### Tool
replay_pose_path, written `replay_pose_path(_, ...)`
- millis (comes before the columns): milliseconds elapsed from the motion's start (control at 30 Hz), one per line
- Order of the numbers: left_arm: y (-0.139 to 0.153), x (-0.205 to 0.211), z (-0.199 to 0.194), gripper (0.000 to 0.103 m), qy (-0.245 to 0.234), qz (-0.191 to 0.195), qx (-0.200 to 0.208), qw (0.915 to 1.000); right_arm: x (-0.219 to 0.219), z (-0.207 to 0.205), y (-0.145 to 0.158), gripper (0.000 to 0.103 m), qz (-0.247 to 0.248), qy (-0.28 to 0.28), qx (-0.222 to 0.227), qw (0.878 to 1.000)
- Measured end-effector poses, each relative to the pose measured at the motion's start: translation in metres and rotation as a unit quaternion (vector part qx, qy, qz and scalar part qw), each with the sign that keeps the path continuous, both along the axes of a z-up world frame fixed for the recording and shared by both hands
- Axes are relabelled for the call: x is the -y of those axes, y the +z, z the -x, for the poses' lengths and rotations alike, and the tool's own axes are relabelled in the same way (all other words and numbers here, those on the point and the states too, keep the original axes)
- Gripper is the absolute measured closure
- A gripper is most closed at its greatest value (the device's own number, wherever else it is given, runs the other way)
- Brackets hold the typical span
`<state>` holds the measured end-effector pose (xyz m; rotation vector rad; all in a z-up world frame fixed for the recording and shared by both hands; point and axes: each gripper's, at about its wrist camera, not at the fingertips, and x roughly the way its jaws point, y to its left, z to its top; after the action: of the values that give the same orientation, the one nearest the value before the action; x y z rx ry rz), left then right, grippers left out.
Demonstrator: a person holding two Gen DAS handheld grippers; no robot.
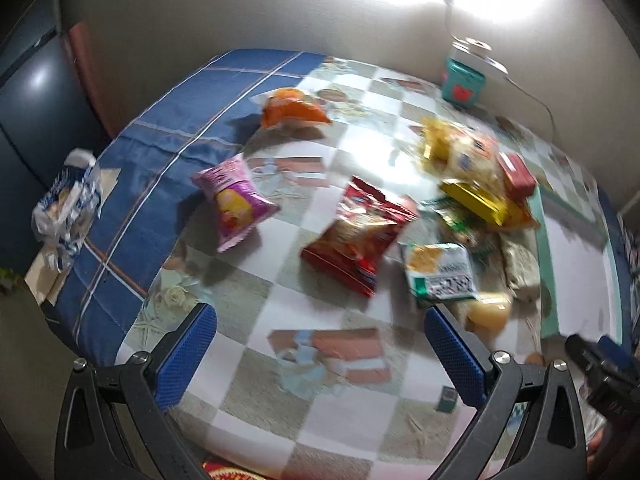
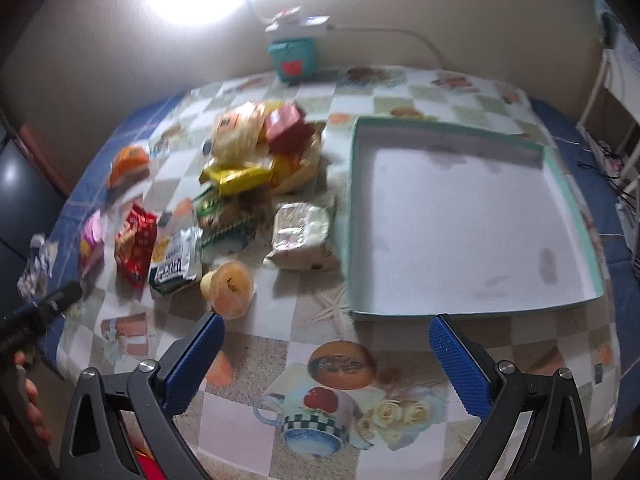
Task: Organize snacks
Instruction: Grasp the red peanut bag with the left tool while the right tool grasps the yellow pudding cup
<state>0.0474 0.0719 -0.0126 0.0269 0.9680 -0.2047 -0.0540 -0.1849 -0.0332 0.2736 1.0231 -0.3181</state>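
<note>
I have both grippers hovering above the table point(image 2: 400, 368), which is covered with a checkered cloth printed with fruit and teacups. My left gripper point(image 1: 320, 356) has its jaws spread wide with nothing between them; only bare cloth shows in the gap. My right gripper point(image 2: 326, 360) is the same: jaws fully apart, holding nothing, poised over the near edge of the table.

The snacks lie loose on the cloth. In the left wrist view I see a pink packet point(image 1: 234, 202) on the left, a red packet point(image 1: 360, 232) just right of it, and an orange packet point(image 1: 294, 110) farther back, each apart from the others. A green-and-white packet point(image 1: 440, 272) lies to the right of the red one, and next to it a yellow jelly cup point(image 2: 230, 286) rests on its side, just ahead of my right gripper's left jaw. Behind these, a heap of snacks point(image 2: 260, 152) is piled together: yellow wrappers, a red box on top, a green packet at its front edge. A pale wrapped block point(image 2: 304, 236) sits between that heap and the tray.

The shallow tray point(image 2: 354, 216), mint-green rimmed with a white floor, lies on the right side of the table with nothing in it. A small teal box point(image 2: 292, 58) stands at the back by the wall with a white device on top. A crumpled blue-and-white wrapper point(image 1: 66, 204) lies at the far left edge. Both views are somewhat blurred.
</note>
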Motion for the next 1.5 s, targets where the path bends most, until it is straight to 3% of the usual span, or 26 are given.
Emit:
replay_pose_path(67,-0.007,-0.008,-0.009,0.0,0.011,0.005,-0.028,0.9995,-0.006,-0.008,-0.007,0.0,-0.006,0.016,-0.006,1.0)
replay_pose_path(133,-0.012,-0.016,-0.016,0.0,0.014,0.015,-0.03,0.9993,-0.011,-0.015,-0.014,0.0,-0.019,0.026,-0.013,0.999)
replay_pose_path(367,-0.033,-0.01,-0.035,0.0,-0.004,0.018,-0.087,0.996,-0.03,-0.037,-0.026,0.0,-0.022,0.079,-0.022,0.996)
replay_pose_path(733,-0.05,0.021,-0.069,0.0,-0.062,-0.037,-0.084,0.9939,-0.053,-0.068,-0.045,0.014,-0.024,0.135,-0.036,0.99)
replay_pose_path(1000,-0.064,0.044,-0.088,0.0,-0.093,-0.069,-0.088,0.9894,-0.054,-0.082,-0.064,0.024,-0.041,0.137,-0.056,0.988)
replay_pose_path(1233,-0.074,0.054,-0.1,0.001,-0.101,-0.071,-0.091,0.9881,-0.06,-0.09,-0.072,0.031,-0.028,0.144,-0.063,0.987)
replay_pose_path(1500,-0.082,0.067,-0.102,0.017,-0.108,-0.071,-0.098,0.9867,-0.069,-0.095,-0.07,0.049,-0.014,0.147,-0.054,0.988)
